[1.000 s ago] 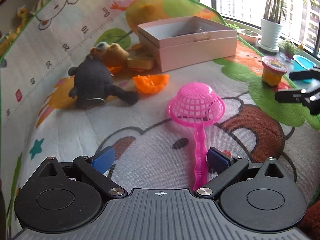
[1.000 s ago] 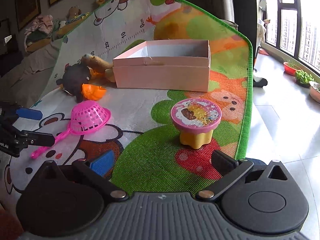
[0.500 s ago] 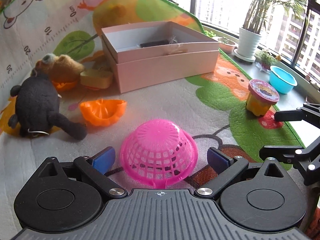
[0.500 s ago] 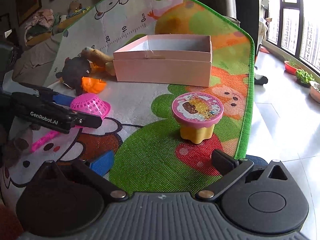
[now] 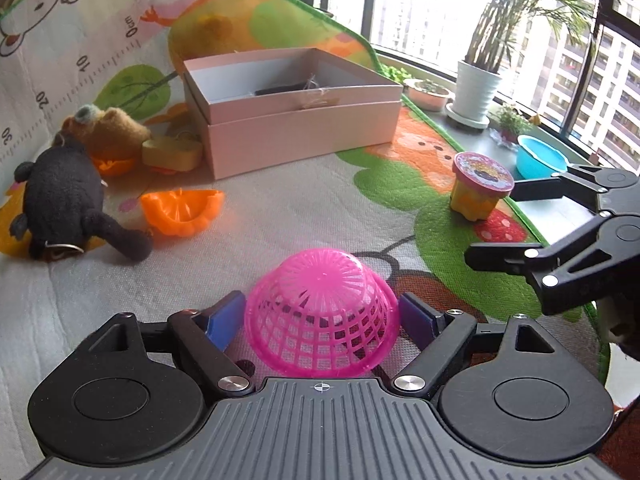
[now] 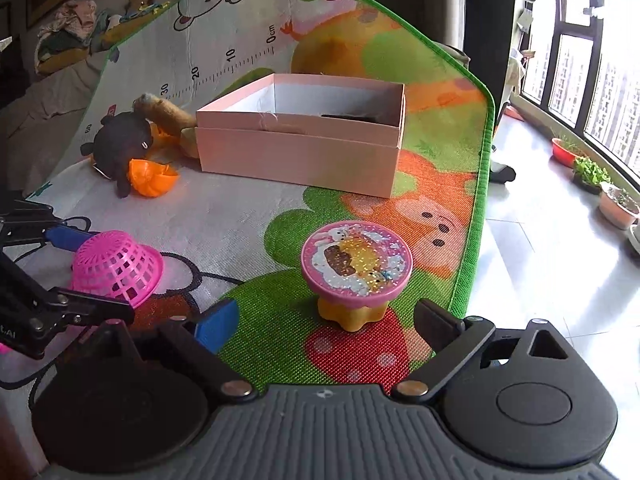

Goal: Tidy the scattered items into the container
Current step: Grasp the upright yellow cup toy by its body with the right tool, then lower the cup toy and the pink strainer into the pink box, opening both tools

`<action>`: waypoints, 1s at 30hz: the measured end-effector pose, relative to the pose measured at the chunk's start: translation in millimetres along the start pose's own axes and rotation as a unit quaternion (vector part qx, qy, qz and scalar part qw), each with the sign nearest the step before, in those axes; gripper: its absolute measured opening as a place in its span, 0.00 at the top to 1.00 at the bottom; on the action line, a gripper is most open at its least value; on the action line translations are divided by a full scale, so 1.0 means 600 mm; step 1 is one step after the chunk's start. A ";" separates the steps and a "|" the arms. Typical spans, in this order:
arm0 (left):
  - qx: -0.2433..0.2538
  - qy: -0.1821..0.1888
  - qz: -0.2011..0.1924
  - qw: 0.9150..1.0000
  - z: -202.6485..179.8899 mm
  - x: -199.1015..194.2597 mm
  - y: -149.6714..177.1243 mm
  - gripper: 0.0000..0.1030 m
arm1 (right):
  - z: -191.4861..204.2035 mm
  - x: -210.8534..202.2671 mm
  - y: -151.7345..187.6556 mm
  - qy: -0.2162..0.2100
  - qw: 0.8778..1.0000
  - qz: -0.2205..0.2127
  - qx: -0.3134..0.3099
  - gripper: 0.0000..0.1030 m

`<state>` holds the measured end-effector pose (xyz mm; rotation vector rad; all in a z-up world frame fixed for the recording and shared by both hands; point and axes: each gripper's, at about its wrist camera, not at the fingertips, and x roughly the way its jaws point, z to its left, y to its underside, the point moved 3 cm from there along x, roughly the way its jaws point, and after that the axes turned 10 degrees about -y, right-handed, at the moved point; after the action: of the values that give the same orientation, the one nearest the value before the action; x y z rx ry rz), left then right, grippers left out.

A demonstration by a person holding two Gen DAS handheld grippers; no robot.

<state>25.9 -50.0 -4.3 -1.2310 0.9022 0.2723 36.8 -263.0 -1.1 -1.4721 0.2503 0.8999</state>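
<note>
Left gripper stands wide, its blue pads flanking the upturned pink plastic mesh strainer without gripping it; the open pink cardboard box lies well ahead. Right gripper is also wide, with the pink-topped yellow toy table just ahead between its fingers

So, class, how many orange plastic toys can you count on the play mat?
2. One orange piece lies open beside the black plush; a second is wedged between the plush toys. More may be hidden behind them.
</note>
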 end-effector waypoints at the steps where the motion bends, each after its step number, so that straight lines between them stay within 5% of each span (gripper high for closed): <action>1: 0.000 0.003 0.000 1.000 -0.003 -0.001 0.002 0.15 | -0.004 0.005 -0.002 -0.004 1.000 0.003 0.008 0.16; 3: 0.001 0.005 0.000 1.000 -0.008 -0.004 0.005 0.15 | -0.008 0.008 -0.008 -0.006 1.000 0.000 0.013 0.20; 8: 0.000 0.009 0.001 1.000 -0.016 -0.009 0.008 0.14 | -0.007 0.009 -0.018 -0.010 1.000 0.005 0.015 0.51; 11: 0.004 0.004 0.003 1.000 -0.017 -0.009 0.010 0.09 | -0.003 0.005 -0.019 -0.020 1.000 0.011 0.011 0.59; 30: 0.025 0.004 -0.020 0.999 -0.043 -0.050 0.008 0.15 | 0.057 -0.061 -0.014 -0.045 0.999 0.016 -0.011 0.62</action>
<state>-7.4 -62.9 12.6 -1.2030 0.8860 0.2116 5.4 -243.7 33.4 -1.4483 0.1988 0.9942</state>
